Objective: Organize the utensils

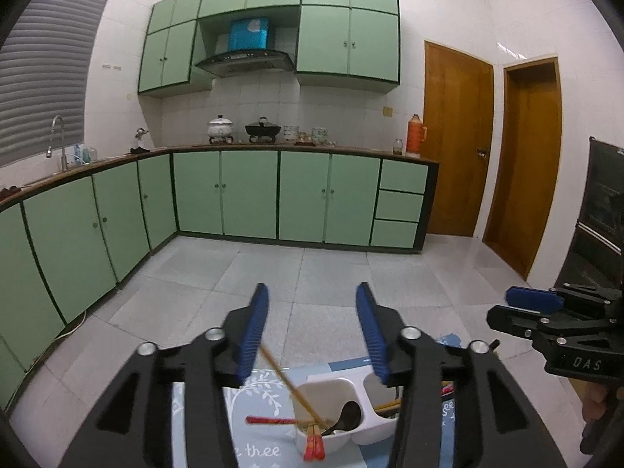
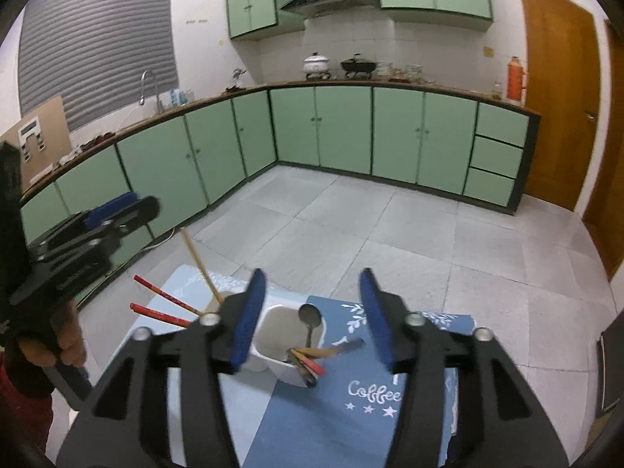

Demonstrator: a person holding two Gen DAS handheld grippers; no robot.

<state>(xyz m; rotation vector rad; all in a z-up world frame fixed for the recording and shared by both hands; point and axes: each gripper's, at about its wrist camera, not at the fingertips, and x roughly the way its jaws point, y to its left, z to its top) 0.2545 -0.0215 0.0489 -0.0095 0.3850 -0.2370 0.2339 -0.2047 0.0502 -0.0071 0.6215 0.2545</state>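
Observation:
A white two-compartment utensil holder [image 1: 331, 380] [image 2: 279, 306] stands on a blue placemat [image 2: 370, 390]. One compartment holds a wooden chopstick [image 1: 288, 384] [image 2: 199, 265], red-tipped chopsticks [image 1: 269, 421] [image 2: 163, 296] and a dark spoon [image 1: 347, 415], all leaning out. The other holds a metal spoon [image 2: 310, 316] and more chopsticks [image 2: 312, 358]. My left gripper [image 1: 312, 288] [image 2: 128, 202] hovers open above the holder, nothing between its blue pads. My right gripper [image 2: 312, 273] [image 1: 534, 298] is open too, just above the holder's right compartment, gripping nothing.
A person's hand [image 2: 66, 343] holds the left gripper's handle. The placemat lies on a small table with tiled floor [image 1: 312, 265] beyond. Green cabinets [image 1: 249, 195] line the far walls, wooden doors [image 1: 456, 140] stand at right, and a dark cabinet [image 1: 600, 202] at far right.

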